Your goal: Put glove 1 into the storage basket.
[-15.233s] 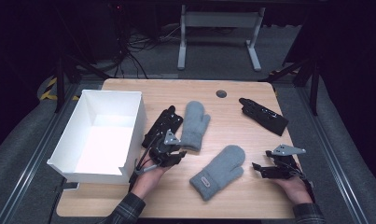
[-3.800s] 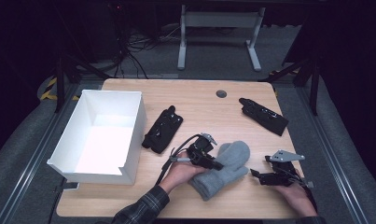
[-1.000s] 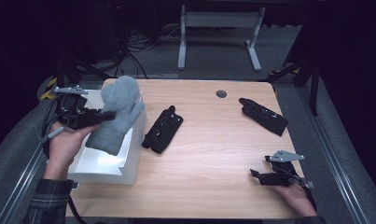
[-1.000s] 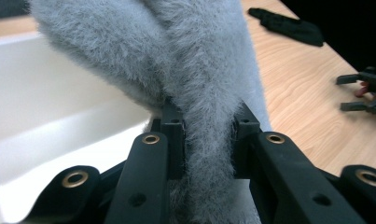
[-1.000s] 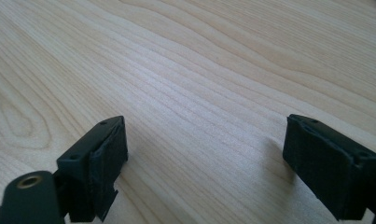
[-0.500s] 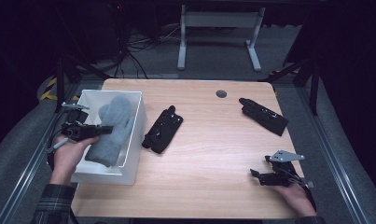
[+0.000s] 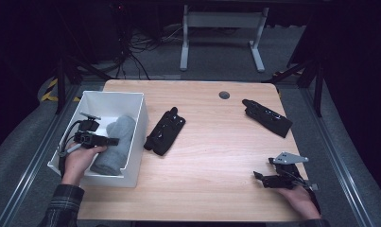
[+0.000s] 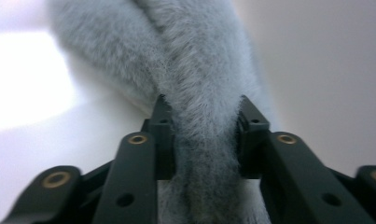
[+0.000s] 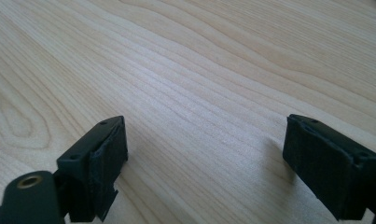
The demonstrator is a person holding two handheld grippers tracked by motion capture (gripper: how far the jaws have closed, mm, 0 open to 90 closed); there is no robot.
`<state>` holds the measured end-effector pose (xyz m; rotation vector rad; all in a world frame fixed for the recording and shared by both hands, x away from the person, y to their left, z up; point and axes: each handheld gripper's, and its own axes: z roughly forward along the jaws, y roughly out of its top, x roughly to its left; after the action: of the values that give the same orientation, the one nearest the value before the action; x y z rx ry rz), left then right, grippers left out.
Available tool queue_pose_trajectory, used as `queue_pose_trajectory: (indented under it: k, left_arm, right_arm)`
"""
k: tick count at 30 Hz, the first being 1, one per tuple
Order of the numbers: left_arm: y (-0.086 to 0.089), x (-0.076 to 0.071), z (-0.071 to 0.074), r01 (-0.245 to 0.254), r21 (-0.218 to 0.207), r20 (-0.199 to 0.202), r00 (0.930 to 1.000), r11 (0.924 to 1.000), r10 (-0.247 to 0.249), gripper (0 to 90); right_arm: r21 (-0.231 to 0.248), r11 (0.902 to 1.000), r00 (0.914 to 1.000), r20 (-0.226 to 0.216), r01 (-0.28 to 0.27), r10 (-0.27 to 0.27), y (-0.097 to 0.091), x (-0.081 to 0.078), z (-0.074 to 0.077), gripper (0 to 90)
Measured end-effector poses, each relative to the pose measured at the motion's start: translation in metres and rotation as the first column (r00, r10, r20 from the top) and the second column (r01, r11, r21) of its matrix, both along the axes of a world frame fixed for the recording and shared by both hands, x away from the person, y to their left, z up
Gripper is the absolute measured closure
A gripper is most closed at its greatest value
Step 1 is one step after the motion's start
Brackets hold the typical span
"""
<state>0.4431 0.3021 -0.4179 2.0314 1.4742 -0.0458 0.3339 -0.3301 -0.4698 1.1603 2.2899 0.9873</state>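
Note:
A pair of fuzzy grey mittens (image 7: 116, 146) lies inside the white box (image 7: 142, 124) at the table's left, along its right wall. My left gripper (image 7: 111, 141) reaches into the box and is shut on the mittens. In the left gripper view the grey fur (image 8: 185, 60) fills the gap between the pads (image 8: 163, 140) and touches both. These jaws have just been opening, with the mittens still between them. My right gripper (image 7: 260, 178) rests near the table's front right corner. It stands open over bare wood (image 9: 204, 93) with nothing between its fingers.
Two black gripper holders lie on the wooden table (image 7: 216, 151): one (image 7: 165, 132) just right of the box, the other (image 7: 266, 117) at the back right. A small round grommet (image 7: 224, 95) sits near the back edge. A desk frame stands beyond the table.
The left hand has come down with the mittens from above the box's rim to the box floor. The right hand has kept still.

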Motion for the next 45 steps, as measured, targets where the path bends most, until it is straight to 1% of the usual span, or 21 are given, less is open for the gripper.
queue_pose_trajectory:
  k: [2, 3, 4, 5, 7, 8, 10, 12, 16, 18, 19, 22, 24, 28, 29, 33, 36, 38, 39, 42, 45]
  left_arm:
    - [0.001, 0.001, -0.001, -0.007, 0.013, 0.000, 1.0000, 0.9999, 0.007, 58.9]
    - [0.001, 0.001, -0.001, -0.029, 0.046, 0.002, 0.9996, 0.9985, 0.029, 58.9]
    - [0.000, 0.001, -0.002, -0.039, 0.085, -0.001, 0.9992, 0.9956, 0.040, 54.2]
    - [-0.001, 0.000, -0.002, -0.066, 0.137, 0.008, 0.9978, 0.9883, 0.065, 48.2]
    - [-0.002, 0.000, -0.002, -0.072, 0.147, 0.012, 0.9974, 0.9865, 0.071, 43.7]
    - [-0.003, -0.001, 0.000, -0.079, 0.176, 0.026, 0.9968, 0.9812, 0.076, 42.3]
    - [-0.004, -0.003, 0.004, -0.083, 0.189, 0.044, 0.9961, 0.9785, 0.076, 39.3]
    - [-0.003, -0.005, 0.010, -0.087, 0.162, 0.081, 0.9940, 0.9829, 0.074, 36.4]
    - [-0.001, -0.006, 0.018, -0.089, 0.145, 0.105, 0.9917, 0.9855, 0.074, 33.6]
    - [0.000, -0.008, 0.027, -0.087, 0.124, 0.126, 0.9894, 0.9885, 0.071, 33.3]
    - [-0.001, -0.009, 0.034, -0.086, 0.101, 0.152, 0.9859, 0.9912, 0.070, 33.0]
    - [-0.003, -0.011, 0.043, -0.073, 0.080, 0.169, 0.9838, 0.9941, 0.058, 32.5]
    - [-0.010, -0.014, 0.056, -0.045, 0.052, 0.209, 0.9775, 0.9976, 0.033, 32.2]
    - [-0.021, -0.017, 0.067, -0.010, 0.036, 0.239, 0.9711, 0.9993, 0.001, 31.2]
    - [-0.028, -0.019, 0.073, 0.009, 0.023, 0.261, 0.9652, 0.9997, -0.015, 31.1]
    - [-0.049, -0.022, 0.081, 0.068, 0.013, 0.286, 0.9558, 0.9976, -0.069, 30.5]
    - [-0.065, -0.025, 0.087, 0.104, 0.004, 0.318, 0.9429, 0.9946, -0.099, 30.3]
    - [-0.076, -0.027, 0.091, 0.130, -0.001, 0.327, 0.9371, 0.9915, -0.122, 30.3]
    - [-0.076, -0.027, 0.091, 0.130, -0.001, 0.327, 0.9371, 0.9915, -0.122, 30.4]
    - [-0.093, -0.030, 0.098, 0.161, -0.004, 0.350, 0.9248, 0.9870, -0.149, 31.8]
    - [-0.115, -0.034, 0.105, 0.205, -0.008, 0.375, 0.9079, 0.9787, -0.187, 33.5]
  right_arm:
    - [0.000, 1.0000, 1.0000, 0.000, 0.000, 0.000, 0.000, 0.000, 0.000, 13.9]
    - [0.000, 1.0000, 1.0000, 0.000, 0.000, 0.000, 0.000, 0.000, 0.000, 13.9]
    - [0.000, 1.0000, 1.0000, 0.000, 0.000, 0.000, 0.000, 0.000, 0.000, 13.9]
    - [0.000, 1.0000, 1.0000, 0.000, 0.000, 0.000, 0.000, 0.000, 0.000, 13.9]
    - [0.000, 1.0000, 1.0000, 0.000, 0.000, 0.000, 0.000, 0.000, 0.000, 13.9]
    - [0.000, 1.0000, 1.0000, 0.000, 0.000, 0.000, 0.000, 0.000, 0.000, 13.9]
    - [0.000, 1.0000, 1.0000, 0.000, 0.000, 0.000, 0.000, 0.000, 0.000, 13.9]
    - [0.000, 1.0000, 1.0000, 0.000, 0.000, 0.000, 0.000, 0.000, 0.000, 13.9]
    - [0.000, 1.0000, 1.0000, 0.000, 0.000, 0.000, 0.000, 0.000, 0.000, 13.9]
    - [0.000, 1.0000, 1.0000, 0.000, 0.000, 0.000, 0.000, 0.000, 0.000, 13.9]
    - [0.000, 1.0000, 1.0000, 0.000, 0.000, 0.000, 0.000, 0.000, 0.000, 13.9]
    - [0.000, 1.0000, 1.0000, 0.000, 0.000, 0.000, 0.000, 0.000, 0.000, 13.9]
    - [0.000, 1.0000, 1.0000, 0.000, 0.000, 0.000, 0.000, 0.000, 0.000, 13.9]
    - [0.000, 1.0000, 1.0000, 0.000, 0.000, 0.000, 0.000, 0.000, 0.000, 13.9]
    - [0.000, 1.0000, 1.0000, 0.000, 0.000, 0.000, 0.000, 0.000, 0.000, 13.9]
    - [0.000, 1.0000, 1.0000, 0.000, 0.000, 0.000, 0.000, 0.000, 0.000, 13.9]
    - [0.000, 1.0000, 1.0000, 0.000, 0.000, 0.000, 0.000, 0.000, 0.000, 13.9]
    - [0.000, 1.0000, 1.0000, 0.000, 0.000, 0.000, 0.000, 0.000, 0.000, 13.9]
    - [0.000, 1.0000, 1.0000, 0.000, 0.000, 0.000, 0.000, 0.000, 0.000, 13.9]
    - [0.000, 1.0000, 1.0000, 0.000, 0.000, 0.000, 0.000, 0.000, 0.000, 13.9]
    - [0.000, 1.0000, 1.0000, -0.001, 0.000, 0.000, 0.000, 0.000, 0.000, 13.7]
